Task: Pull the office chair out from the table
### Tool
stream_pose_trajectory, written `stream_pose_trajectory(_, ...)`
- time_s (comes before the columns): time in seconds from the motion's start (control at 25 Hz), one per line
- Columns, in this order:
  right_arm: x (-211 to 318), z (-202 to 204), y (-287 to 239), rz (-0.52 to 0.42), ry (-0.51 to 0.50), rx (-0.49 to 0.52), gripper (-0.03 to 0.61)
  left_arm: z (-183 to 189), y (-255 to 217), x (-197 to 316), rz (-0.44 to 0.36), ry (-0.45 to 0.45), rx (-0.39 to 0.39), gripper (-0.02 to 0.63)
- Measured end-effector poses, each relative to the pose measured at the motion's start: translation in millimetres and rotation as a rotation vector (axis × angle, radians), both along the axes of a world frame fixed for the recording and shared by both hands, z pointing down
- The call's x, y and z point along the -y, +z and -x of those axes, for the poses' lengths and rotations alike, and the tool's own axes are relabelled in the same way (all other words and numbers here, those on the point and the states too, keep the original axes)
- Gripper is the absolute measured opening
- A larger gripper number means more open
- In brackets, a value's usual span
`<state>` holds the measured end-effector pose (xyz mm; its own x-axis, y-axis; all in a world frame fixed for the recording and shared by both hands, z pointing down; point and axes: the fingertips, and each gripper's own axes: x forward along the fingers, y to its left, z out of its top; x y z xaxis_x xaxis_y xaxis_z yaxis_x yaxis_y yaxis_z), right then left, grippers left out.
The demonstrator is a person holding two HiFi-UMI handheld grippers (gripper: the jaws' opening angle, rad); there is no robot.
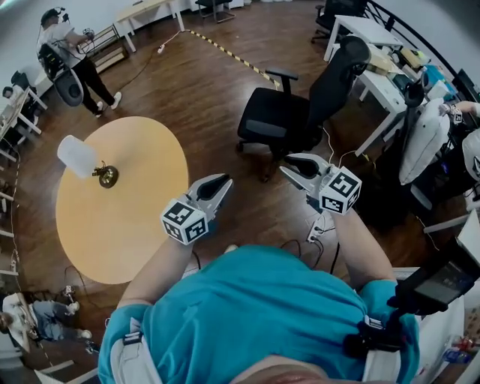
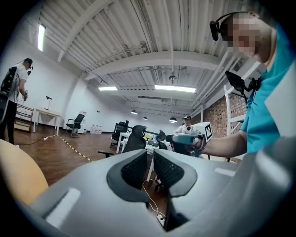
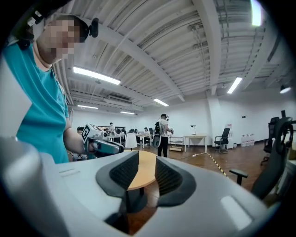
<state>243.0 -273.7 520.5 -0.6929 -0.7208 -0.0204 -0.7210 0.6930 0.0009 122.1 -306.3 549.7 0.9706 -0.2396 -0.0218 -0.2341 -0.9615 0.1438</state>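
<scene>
Two empty, left gripper (image 1: 216,184), right gripper (image 1: 298,168), office chair (image 1: 300,112) apart from jaws

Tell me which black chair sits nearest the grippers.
The high-backed office chair beside the white desk, just beyond the right gripper; other chairs stand far off.

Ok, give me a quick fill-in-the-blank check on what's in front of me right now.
1. The office chair is ____ in colour.
2. The lamp stands on the ____ wooden table.
3. Between the jaws of the left gripper and of the right gripper there is ____.
Missing words: black; round; nothing.
</scene>
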Motion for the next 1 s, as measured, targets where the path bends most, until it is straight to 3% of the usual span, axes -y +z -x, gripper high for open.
stream_pose_trajectory(0.16, -27, 25, 3, 0.005, 0.003, 0.014, 0.101, 31, -3, -26, -0.005, -0.035, -0.001, 0.027)
stream_pose_trajectory(0.44, -78, 120, 5, 0.007, 0.041, 0.021, 0.075, 131, -9, -80, -0.038, -0.019, -0.027, 0.025)
stream_pose_trajectory(0.64, -113, 219, -1, -0.008, 0.080, 0.029, 0.042, 226, -12, -120, -0.042, 0.026, -0.009, 0.025)
stream_pose_trajectory(0.76, -125, 274, -8, 0.009, 0.099, 0.035, -0.011, 280, -20, -133, -0.027, 0.043, -0.005, 0.025)
stream_pose_trajectory(1.0, -167, 356, -26, 0.007, 0.072, -0.030, -0.011, 363, -23, -167, -0.014, 0.044, -0.030, 0.025)
